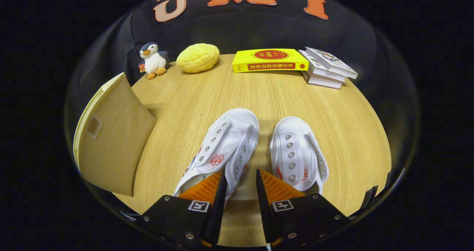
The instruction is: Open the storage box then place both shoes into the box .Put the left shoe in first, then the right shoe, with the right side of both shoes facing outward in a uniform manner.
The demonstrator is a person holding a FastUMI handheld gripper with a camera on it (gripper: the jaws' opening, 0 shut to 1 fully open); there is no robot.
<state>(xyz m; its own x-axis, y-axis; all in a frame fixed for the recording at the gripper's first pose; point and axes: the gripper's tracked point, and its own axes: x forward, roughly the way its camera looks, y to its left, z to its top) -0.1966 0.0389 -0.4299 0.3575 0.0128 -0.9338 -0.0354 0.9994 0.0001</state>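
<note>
While both shoes, left shoe [222, 147] and right shoe [298, 158], lie on the surface [259, 91] just ahead of the released, empty tongs [240, 180], the storage box [113, 140] off to their left looks unopened; everything remains.

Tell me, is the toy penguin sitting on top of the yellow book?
No, the toy penguin stands on the table beside a yellow plush bun, apart from the yellow book.

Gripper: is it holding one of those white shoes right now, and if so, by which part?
Nothing is held. The gripper is open, its fingers hovering over the two shoes: the left shoe and the right shoe lie on the table, with bare wood between the fingers.
</note>
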